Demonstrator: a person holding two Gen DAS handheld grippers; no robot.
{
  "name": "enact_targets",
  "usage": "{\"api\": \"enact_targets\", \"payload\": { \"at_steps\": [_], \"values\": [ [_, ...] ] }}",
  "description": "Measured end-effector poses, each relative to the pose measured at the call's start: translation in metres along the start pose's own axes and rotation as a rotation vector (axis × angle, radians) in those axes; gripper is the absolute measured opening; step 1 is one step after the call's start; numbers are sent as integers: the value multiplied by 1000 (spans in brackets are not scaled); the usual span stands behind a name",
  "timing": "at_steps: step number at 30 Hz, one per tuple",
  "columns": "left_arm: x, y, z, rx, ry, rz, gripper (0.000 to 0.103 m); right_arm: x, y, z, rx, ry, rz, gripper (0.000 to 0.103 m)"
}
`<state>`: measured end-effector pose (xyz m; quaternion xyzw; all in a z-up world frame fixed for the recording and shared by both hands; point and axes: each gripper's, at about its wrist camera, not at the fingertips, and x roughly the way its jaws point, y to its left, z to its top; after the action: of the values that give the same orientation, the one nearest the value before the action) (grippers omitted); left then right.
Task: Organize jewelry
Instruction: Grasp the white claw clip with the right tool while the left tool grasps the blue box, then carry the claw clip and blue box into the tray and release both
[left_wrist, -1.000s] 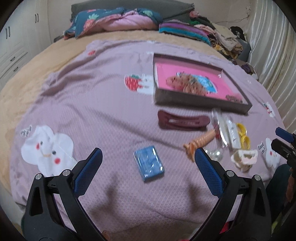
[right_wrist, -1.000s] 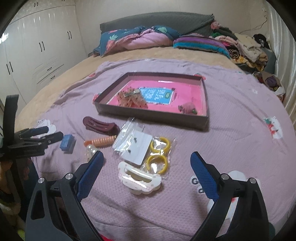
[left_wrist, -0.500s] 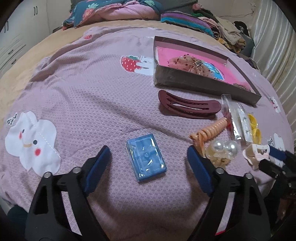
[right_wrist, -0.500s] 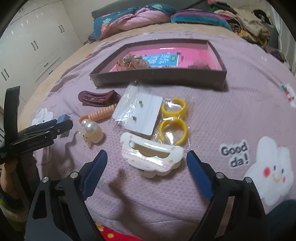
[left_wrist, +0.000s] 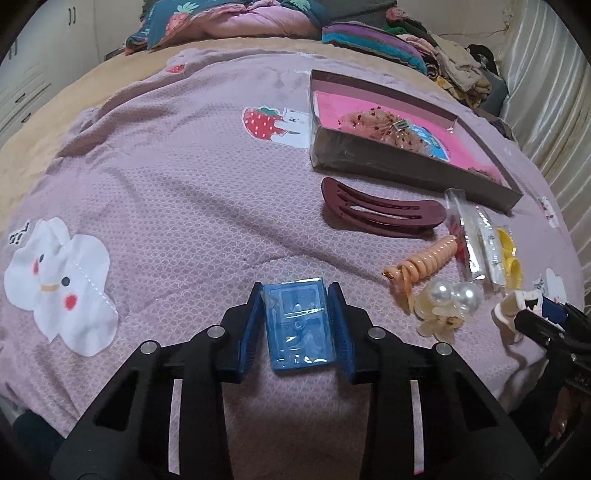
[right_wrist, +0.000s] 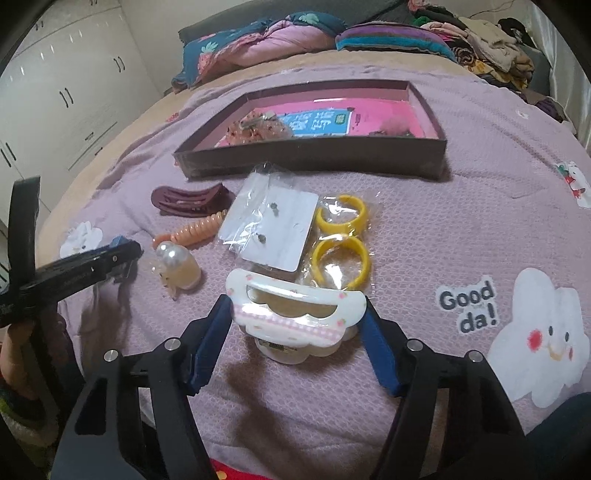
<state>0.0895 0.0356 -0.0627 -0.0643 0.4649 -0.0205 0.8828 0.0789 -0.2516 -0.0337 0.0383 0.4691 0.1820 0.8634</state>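
My left gripper (left_wrist: 297, 325) is shut on a small blue plastic case (left_wrist: 297, 325) that rests on the lilac bedspread. My right gripper (right_wrist: 297, 325) is closed onto the two ends of a white hair claw clip (right_wrist: 295, 314), which lies on the bedspread. The brown tray with a pink floor (left_wrist: 413, 170) stands beyond, holding a sequinned piece and a small clip. It also shows in the right wrist view (right_wrist: 314, 160). A maroon hair clip (left_wrist: 380, 212), an orange spiral tie (left_wrist: 424, 264) and a pearl clip (left_wrist: 448, 302) lie between.
A bagged earring card (right_wrist: 273, 225) and bagged yellow hoops (right_wrist: 341, 236) lie ahead of the right gripper. Folded clothes and a quilt (right_wrist: 295, 37) are piled at the head of the bed. White wardrobes (right_wrist: 55, 92) stand at the left.
Both grippers moved forward and down and closed. The left one shut on the blue case. The right one closed onto the white claw clip.
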Motion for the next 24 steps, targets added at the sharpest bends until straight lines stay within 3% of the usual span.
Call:
{"api": "enact_targets", "payload": {
  "at_steps": [14,24],
  "values": [
    [-37,-6,36,1,-108,-30,27,-49,-28,15,38,-127,-36,67],
    [-39,-42,85,57,-170,-68,26,-68,-47,43,50,-210,-72,67]
  ]
}}
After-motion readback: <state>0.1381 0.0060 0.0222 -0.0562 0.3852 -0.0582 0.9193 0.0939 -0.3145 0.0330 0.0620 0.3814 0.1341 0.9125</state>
